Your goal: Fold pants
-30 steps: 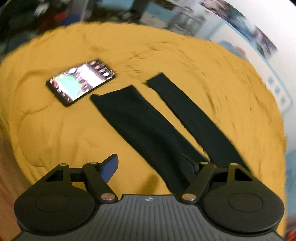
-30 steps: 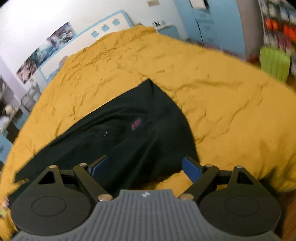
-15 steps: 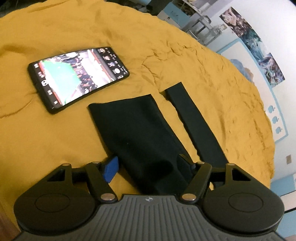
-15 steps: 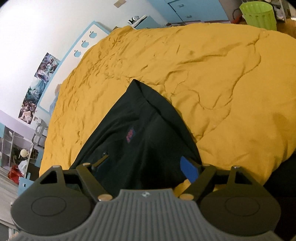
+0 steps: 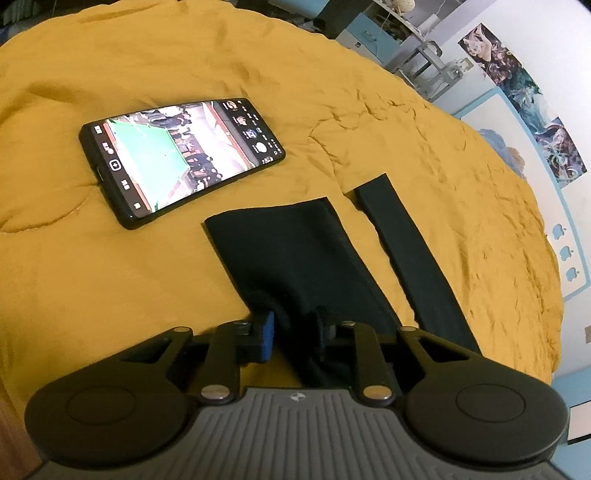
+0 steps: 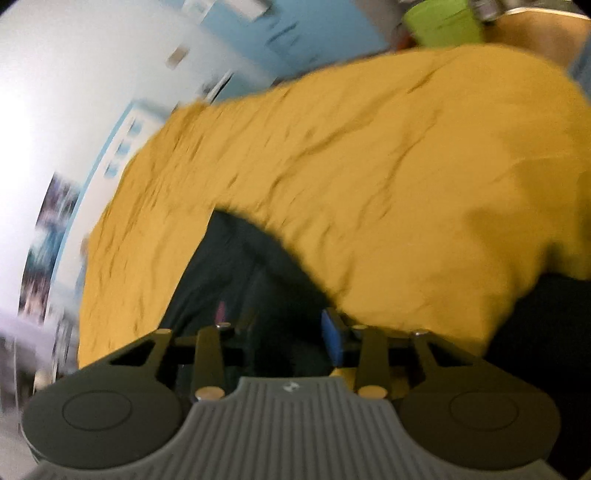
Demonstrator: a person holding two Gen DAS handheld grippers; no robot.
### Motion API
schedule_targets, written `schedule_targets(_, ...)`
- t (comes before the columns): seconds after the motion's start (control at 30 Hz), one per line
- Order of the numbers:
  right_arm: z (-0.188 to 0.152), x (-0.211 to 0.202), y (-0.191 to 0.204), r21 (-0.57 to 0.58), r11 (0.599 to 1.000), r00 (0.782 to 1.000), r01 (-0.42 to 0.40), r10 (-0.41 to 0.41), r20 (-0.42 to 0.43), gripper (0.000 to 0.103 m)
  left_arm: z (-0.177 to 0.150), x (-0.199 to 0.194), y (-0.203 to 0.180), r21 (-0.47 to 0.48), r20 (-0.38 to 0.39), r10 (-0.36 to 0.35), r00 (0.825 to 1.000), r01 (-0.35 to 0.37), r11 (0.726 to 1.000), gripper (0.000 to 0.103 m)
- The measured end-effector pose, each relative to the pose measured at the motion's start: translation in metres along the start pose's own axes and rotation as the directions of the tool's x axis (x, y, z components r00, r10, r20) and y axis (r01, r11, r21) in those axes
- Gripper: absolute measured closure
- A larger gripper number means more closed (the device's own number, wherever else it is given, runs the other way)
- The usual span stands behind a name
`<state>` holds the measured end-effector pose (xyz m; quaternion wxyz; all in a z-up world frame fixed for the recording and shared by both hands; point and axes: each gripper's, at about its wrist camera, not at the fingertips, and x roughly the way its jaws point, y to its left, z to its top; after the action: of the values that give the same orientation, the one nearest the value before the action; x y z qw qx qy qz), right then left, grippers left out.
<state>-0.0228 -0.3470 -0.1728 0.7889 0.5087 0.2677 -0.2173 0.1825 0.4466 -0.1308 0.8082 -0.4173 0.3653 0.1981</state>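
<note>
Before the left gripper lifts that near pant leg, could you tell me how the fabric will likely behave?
Likely floppy: the near pant leg already bunches between the left gripper. Its free cuff will probably droop and drag over the yellow bedspread, perhaps toward the phone. It looks thin, so probably light.

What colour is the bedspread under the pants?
Mustard yellow bedspread, plain; clearest in the left wrist view.

We see blurred frame, our right gripper (image 6: pixel 291 332) low over black pants (image 6: pixel 240 273), jaws narrowed around dark fabric, grip unclear, yellow bedspread (image 6: pixel 369 184) beyond, green bin (image 6: pixel 443 18) top edge.
</note>
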Motion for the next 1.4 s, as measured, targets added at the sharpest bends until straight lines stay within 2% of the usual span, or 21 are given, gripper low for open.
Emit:
schedule_targets(0.03, 0.001, -0.002, -0.001, 0.009, 1.000, 1.000, 0.020, -0.020, 0.000, 0.060, 0.000, 0.001, 0.000, 0.003, 0.000, 0.006, 1.000, -0.006, 1.000, 0.078)
schedule_targets(0.1, 0.000, 0.001, 0.001, 0.010, 0.999, 0.997, 0.039, -0.038, -0.065, 0.059, -0.001, 0.001, -0.001, 0.001, 0.005, 0.015, 1.000, -0.015, 1.000, 0.078)
schedule_targets(0.17, -0.007, 0.001, 0.009, -0.023, 0.998, 0.994, 0.055, -0.057, -0.093, 0.056, -0.002, 0.002, -0.003, 0.006, 0.012, 0.026, 1.000, -0.026, 1.000, 0.078)
schedule_targets(0.27, -0.020, 0.003, 0.012, -0.022, 0.996, 0.990, 0.090, -0.092, -0.106, 0.056, -0.006, 0.002, -0.008, 0.029, 0.015, 0.043, 0.999, -0.044, 0.999, 0.078)
schedule_targets(0.33, -0.027, -0.002, 0.009, 0.024, 0.995, 0.993, 0.102, -0.100, -0.069, 0.059, -0.006, 0.001, -0.010, 0.044, 0.014, 0.046, 0.999, -0.047, 0.998, 0.078)
schedule_targets(0.37, -0.031, -0.005, 0.008, 0.045, 0.994, 0.994, 0.096, -0.093, -0.055, 0.059, -0.007, 0.000, -0.010, 0.047, 0.014, 0.044, 0.999, -0.044, 0.998, 0.078)
schedule_targets(0.43, -0.036, -0.004, 0.003, 0.081, 0.996, 0.998, 0.049, -0.044, -0.052, 0.046, -0.007, 0.001, -0.008, 0.043, 0.016, 0.036, 0.999, -0.036, 0.998, 0.078)
schedule_targets(0.5, -0.035, 0.011, -0.002, 0.111, 0.994, 0.998, -0.013, 0.020, -0.063, 0.042, -0.008, 0.004, -0.005, 0.028, 0.019, 0.030, 0.999, -0.031, 0.999, 0.078)
schedule_targets(0.57, -0.031, 0.027, -0.008, 0.132, 0.991, 0.998, -0.035, 0.041, -0.045, 0.060, -0.009, 0.004, -0.006, 0.024, 0.029, 0.032, 0.999, -0.033, 0.999, 0.079)
schedule_targets(0.6, -0.031, 0.029, -0.010, 0.149, 0.989, 0.998, -0.019, 0.027, -0.049, 0.074, -0.009, 0.003, -0.007, 0.030, 0.030, 0.031, 0.999, -0.032, 0.999, 0.091)
schedule_targets(0.63, -0.029, 0.028, -0.009, 0.160, 0.987, 0.998, -0.019, 0.029, -0.059, 0.097, -0.008, 0.000, -0.009, 0.039, 0.036, 0.037, 0.999, -0.038, 0.999, 0.098)
schedule_targets(0.67, -0.026, 0.026, -0.005, 0.151, 0.987, 0.995, -0.049, 0.061, -0.075, 0.103, -0.008, -0.004, -0.010, 0.045, 0.044, 0.034, 0.998, -0.036, 0.998, 0.098)
schedule_targets(0.73, -0.016, 0.019, 0.008, 0.128, 0.989, 0.991, -0.079, 0.092, -0.101, 0.103, -0.006, -0.013, -0.013, 0.035, 0.070, 0.010, 0.998, -0.013, 0.999, 0.099)
schedule_targets(0.9, 0.030, -0.004, 0.044, 0.095, 0.967, 0.965, -0.237, 0.246, -0.094, 0.103, 0.006, -0.032, -0.027, 0.027, 0.096, -0.054, 0.994, 0.052, 0.998, 0.100)
schedule_targets(1.07, 0.057, -0.005, 0.072, 0.078, 0.939, 0.935, -0.336, 0.343, -0.095, 0.103, 0.020, -0.042, -0.045, 0.033, 0.108, -0.098, 0.989, 0.095, 0.995, 0.100)
schedule_targets(1.13, 0.062, 0.004, 0.076, 0.089, 0.936, 0.932, -0.340, 0.348, -0.104, 0.103, 0.023, -0.038, -0.051, 0.045, 0.100, -0.078, 0.992, 0.074, 0.996, 0.100)
schedule_targets(1.27, 0.064, 0.028, 0.069, 0.120, 0.961, 0.947, -0.250, 0.269, -0.176, 0.103, 0.024, -0.021, -0.052, 0.031, 0.070, -0.027, 0.997, 0.025, 0.999, 0.100)
schedule_targets(1.4, 0.070, 0.046, 0.069, 0.172, 0.955, 0.936, -0.244, 0.278, -0.214, 0.103, 0.030, -0.012, -0.056, 0.004, 0.060, -0.035, 0.998, 0.035, 0.999, 0.100)
